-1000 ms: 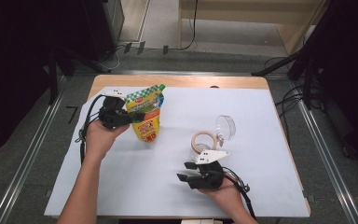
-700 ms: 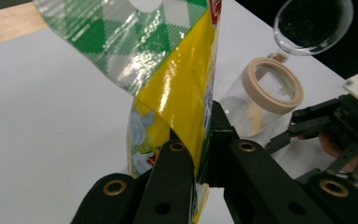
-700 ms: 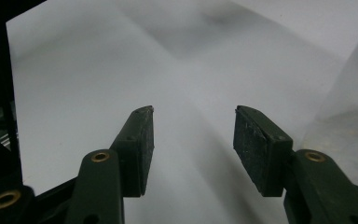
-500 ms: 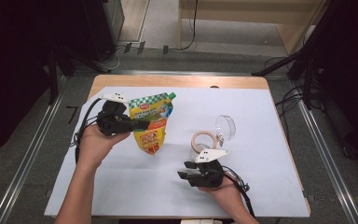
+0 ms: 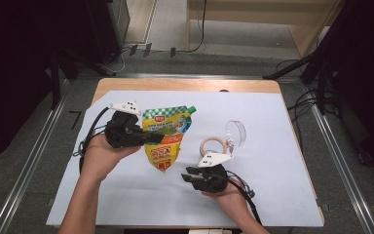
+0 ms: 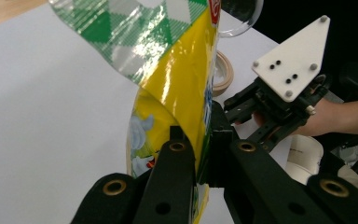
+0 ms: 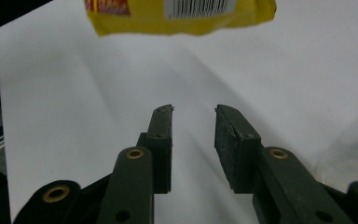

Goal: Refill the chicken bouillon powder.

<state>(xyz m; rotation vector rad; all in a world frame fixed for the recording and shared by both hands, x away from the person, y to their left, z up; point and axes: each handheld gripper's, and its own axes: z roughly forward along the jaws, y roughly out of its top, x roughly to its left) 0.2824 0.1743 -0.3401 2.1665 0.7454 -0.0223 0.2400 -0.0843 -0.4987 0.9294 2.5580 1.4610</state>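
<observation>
Left hand-held gripper [image 5: 151, 138] clamped on pouch [image 5: 168, 139], holding it off the desk [image 5: 282, 161], spout end up, bottom edge hanging free. Right hand-held gripper [image 5: 189, 173] low over desk, jaws apart with nothing between, just been closing, pointing toward pouch. Tape roll [image 5: 212, 145] and clear cup [image 5: 235, 132] just beyond it

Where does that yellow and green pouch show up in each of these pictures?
High view: the pouch is left of centre, clamped in the left gripper.
Left gripper view: it rises up the middle, pinched between the jaws.
Right gripper view: its yellow bottom edge is at the top.
Shared landmark: the white table cover.
</observation>
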